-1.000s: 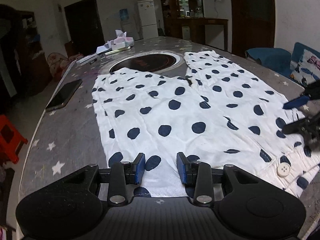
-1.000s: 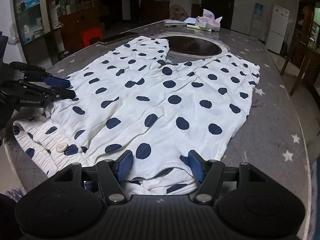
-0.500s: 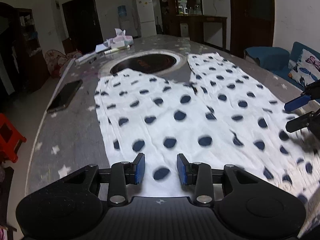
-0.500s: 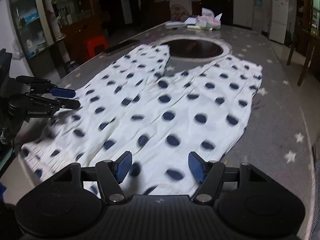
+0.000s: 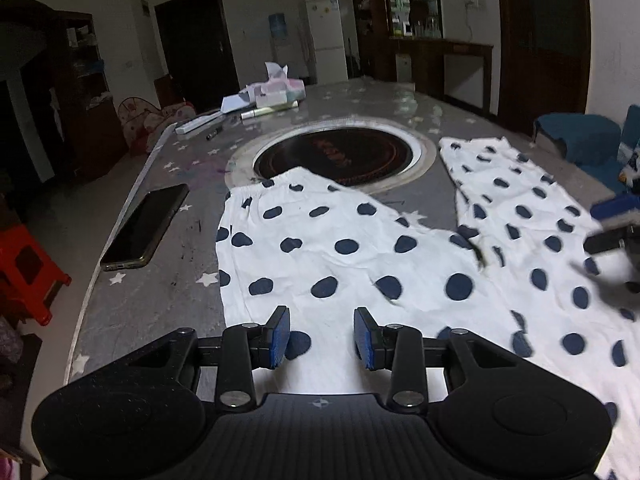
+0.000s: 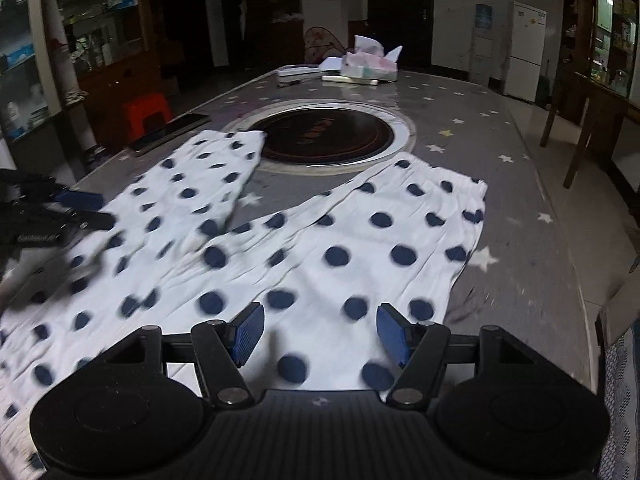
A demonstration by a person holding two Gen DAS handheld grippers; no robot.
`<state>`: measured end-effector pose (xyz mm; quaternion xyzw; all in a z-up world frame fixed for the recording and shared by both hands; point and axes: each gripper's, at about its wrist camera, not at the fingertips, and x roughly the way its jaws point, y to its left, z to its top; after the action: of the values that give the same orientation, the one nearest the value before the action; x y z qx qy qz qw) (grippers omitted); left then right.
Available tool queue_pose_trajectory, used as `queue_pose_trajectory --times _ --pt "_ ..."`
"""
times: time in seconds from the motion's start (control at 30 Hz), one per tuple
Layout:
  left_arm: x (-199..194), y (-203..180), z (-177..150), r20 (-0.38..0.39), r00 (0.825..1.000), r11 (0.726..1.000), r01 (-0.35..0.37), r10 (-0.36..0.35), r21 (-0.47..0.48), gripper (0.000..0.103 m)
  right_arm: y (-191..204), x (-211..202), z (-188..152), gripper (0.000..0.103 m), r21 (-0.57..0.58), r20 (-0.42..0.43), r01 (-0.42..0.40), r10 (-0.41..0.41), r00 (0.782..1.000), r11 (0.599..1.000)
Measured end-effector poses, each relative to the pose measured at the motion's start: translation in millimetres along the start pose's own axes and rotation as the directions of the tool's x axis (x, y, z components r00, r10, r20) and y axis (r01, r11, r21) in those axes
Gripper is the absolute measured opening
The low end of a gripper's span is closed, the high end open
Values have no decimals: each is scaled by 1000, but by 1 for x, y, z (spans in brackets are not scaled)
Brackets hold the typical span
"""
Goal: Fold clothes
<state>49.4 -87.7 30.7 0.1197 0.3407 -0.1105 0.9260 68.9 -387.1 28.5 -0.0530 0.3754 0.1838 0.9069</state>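
White trousers with navy polka dots lie flat on the grey star-patterned table, both legs pointing toward the round hob; they also show in the right wrist view. My left gripper is open and empty, low over the left leg. My right gripper is open and empty over the right leg. Each gripper shows blurred at the other view's edge: the right one and the left one.
A round black hob is set in the table beyond the leg ends. A black phone lies near the table's left edge. A tissue box and papers sit at the far end. A red stool stands beside the table.
Both grippers have moved forward from the waistband, along the trouser legs toward the hob. Both stayed open and empty. The trousers lie as before.
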Motion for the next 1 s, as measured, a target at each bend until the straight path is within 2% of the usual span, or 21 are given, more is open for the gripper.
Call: queue_pose_trajectory --times 0.13,0.27,0.53,0.87,1.0 --pt "17 1 9 -20 1000 1000 7 -7 25 38 -11 23 16 63 2 -12 12 -12 1000 1000" --pt "40 7 22 -39 999 1000 13 -14 -8 38 -26 46 35 63 25 -17 21 -20 1000 999" --pt "80 10 46 -23 1000 999 18 -18 -27 38 -58 87 64 62 59 -2 75 -75 997 995" --pt "132 37 81 -13 1000 989 -7 5 -145 39 -84 122 82 63 104 7 116 -117 993 988" --pt "143 49 87 -9 999 984 -45 44 -172 40 -87 125 84 63 100 16 142 -144 989 985"
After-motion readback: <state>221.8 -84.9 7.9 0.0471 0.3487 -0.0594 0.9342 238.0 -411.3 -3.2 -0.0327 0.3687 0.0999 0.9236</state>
